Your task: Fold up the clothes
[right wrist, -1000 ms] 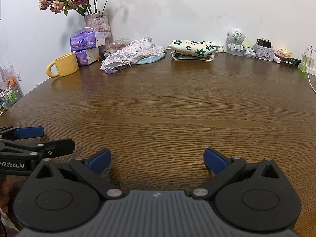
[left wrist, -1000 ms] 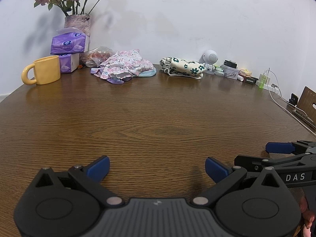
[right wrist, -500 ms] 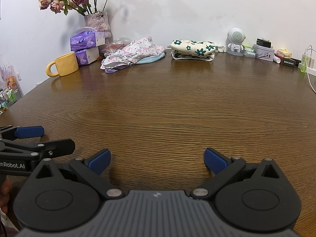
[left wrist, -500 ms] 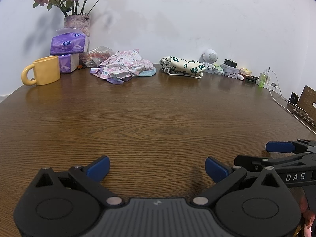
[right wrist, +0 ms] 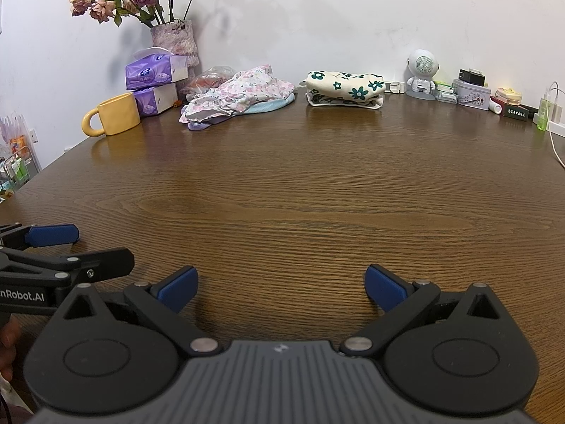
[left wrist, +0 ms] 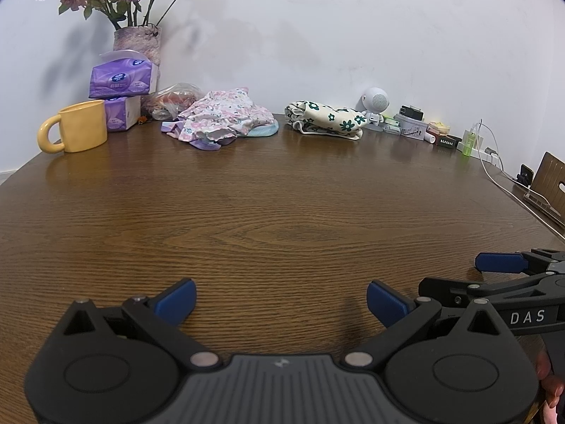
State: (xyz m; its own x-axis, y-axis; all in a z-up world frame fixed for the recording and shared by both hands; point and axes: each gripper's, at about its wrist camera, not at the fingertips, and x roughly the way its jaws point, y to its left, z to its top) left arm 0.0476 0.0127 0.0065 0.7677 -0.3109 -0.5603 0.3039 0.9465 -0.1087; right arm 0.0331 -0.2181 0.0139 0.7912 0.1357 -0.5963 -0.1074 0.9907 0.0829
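Left gripper point(left wrist: 280, 298) low in frame over bare table point(left wrist: 282, 212), fingers spread wide, nothing between them; right gripper point(right wrist: 280, 284) likewise spread and empty, bottom centre of its view. Each shows at the other's frame edge, lower right in the left view, lower left in the right. Clothes lie well apart from both, top of frame against the wall: loose pink floral heap point(left wrist: 226, 116) left of centre, folded cream garment with dark flowers point(left wrist: 326, 118) just right of it. Yellow mug point(left wrist: 79, 130), purple tissue packs point(left wrist: 122, 79) and vase of dried roses point(left wrist: 139, 40) upper left; small white robot figure point(left wrist: 376, 102), tins and cables upper right. Dark wood grain; plain white wall
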